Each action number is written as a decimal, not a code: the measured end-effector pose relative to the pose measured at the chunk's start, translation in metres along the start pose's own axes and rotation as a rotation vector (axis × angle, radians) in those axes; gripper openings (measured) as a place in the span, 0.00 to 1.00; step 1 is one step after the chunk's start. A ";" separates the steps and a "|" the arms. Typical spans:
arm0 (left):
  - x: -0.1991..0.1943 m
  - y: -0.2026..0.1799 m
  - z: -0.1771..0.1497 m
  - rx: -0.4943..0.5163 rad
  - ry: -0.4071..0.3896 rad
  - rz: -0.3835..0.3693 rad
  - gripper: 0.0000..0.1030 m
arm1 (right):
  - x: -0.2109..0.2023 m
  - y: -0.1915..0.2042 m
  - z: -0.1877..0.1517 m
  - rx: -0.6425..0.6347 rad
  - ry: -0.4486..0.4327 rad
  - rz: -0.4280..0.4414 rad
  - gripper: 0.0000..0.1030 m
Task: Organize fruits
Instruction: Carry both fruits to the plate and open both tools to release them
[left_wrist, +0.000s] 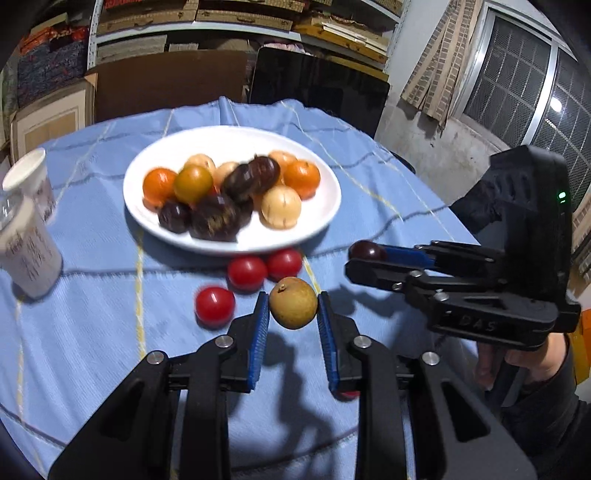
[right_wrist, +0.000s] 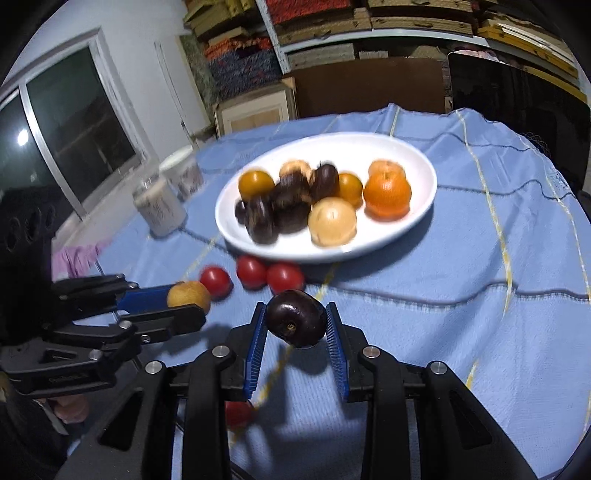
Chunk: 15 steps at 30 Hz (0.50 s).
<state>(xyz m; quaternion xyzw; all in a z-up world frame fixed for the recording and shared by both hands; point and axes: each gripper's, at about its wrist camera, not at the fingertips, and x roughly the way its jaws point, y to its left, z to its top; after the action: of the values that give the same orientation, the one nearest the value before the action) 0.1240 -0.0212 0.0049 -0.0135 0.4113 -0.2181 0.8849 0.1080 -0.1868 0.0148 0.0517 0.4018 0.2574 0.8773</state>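
Fruit is sitting in both of your grippers at once. Your left gripper (left_wrist: 292, 304) is pinching a tan-brown round fruit (left_wrist: 293, 302), its skin dull and speckled with a small stem scar on top; the blue pads are closed onto its sides, and it is hanging above the blue tablecloth (left_wrist: 92, 332). Your right gripper (right_wrist: 296, 323) is clamping a dark purple fruit (right_wrist: 296, 318), glossy and near black, stem end facing the camera, the blue pads pressing on either side of it.

Ahead of both, the white plate (left_wrist: 317, 214) is carrying a mixed heap: 2 bright orange fruits, an olive-yellow one, several pale tan ones and several dark purple-brown ones, the exact count blurred. 3 red tomatoes (left_wrist: 246, 272) are lying on the cloth just beside the plate's near rim, 2 touching each other and 1 a little apart toward your left. Another red fruit (right_wrist: 239, 412) is peeking out under the right gripper's fingers.

2 paper cups (left_wrist: 29, 247) are standing near the table's left edge, well apart from the plate.
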 end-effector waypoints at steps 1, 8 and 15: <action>0.000 0.002 0.008 -0.001 -0.003 0.013 0.25 | -0.002 -0.001 0.009 0.003 -0.018 -0.009 0.31; 0.015 0.015 0.067 0.021 -0.024 0.080 0.25 | 0.018 -0.027 0.070 0.108 -0.080 0.006 0.31; 0.052 0.033 0.109 -0.026 -0.011 0.140 0.25 | 0.064 -0.057 0.090 0.259 -0.068 0.008 0.32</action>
<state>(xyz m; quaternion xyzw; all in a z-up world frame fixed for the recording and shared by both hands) 0.2458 -0.0288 0.0332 0.0025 0.4089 -0.1500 0.9002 0.2319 -0.1938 0.0148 0.1750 0.4016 0.2049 0.8753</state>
